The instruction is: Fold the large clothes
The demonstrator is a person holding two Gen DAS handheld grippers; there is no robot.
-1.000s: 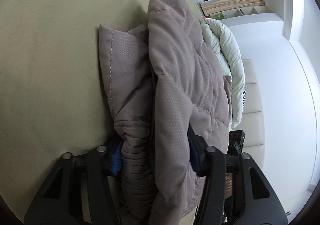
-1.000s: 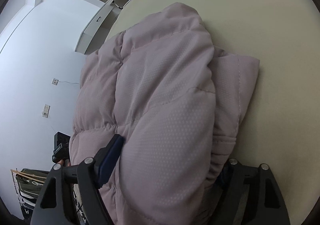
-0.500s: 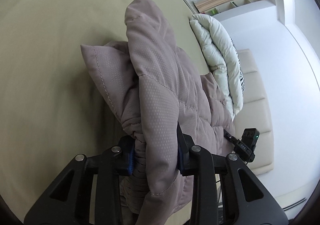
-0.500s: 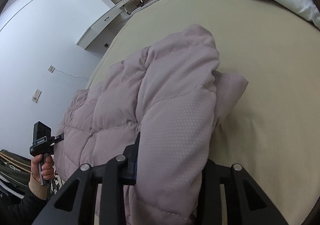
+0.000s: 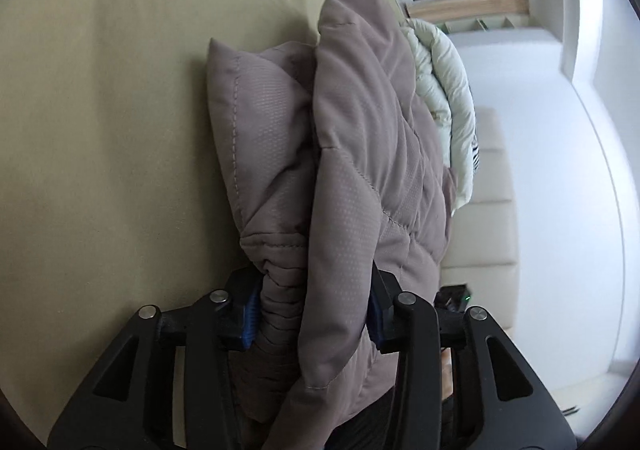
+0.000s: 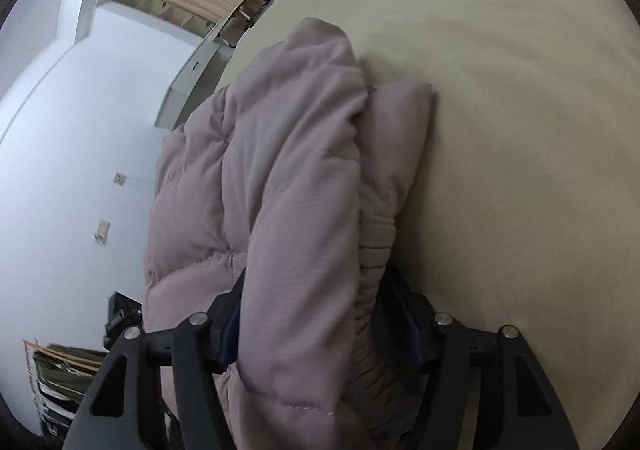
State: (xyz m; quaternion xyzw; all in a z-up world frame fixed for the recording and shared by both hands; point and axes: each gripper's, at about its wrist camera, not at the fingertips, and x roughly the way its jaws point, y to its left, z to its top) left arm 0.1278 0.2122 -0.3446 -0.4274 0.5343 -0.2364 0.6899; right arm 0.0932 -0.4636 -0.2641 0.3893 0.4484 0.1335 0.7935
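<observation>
**Carrying a bunched coat edge across the bed**

Holding a thick wad of the mauve padded coat [image 5: 360,178] in each pair of tongs, the person has the garment raised in two ridges above the beige bed [image 5: 100,130]. In the left wrist view the left tongs [image 5: 310,314] have the blue pads against both sides of a gathered, elastic-ribbed section, with a smooth quilted flap draped over the top; the jaws are easing apart, yet cloth fills the gap between them. The right wrist view shows the right tongs [image 6: 320,326] in the same state: jaws widening, with a fat fold of coat [image 6: 288,210] and its ribbed hem packed between the pads.

Most of the coat lies in front of the tongs, its far end resting on the mattress, while a white duvet [image 5: 444,90] sits at the far side of the bed, touching or just beside the coat in the left view.

The main risk is that the loosening jaws let the slippery shell slide out before the fold is laid down, so the ridges would collapse unevenly. Because each grip holds several layers, one layer might slip while another stays caught, twisting the fold. If the two sides come free at different moments, the edge would likely land skewed. The coat could also drag against the duvet.
</observation>
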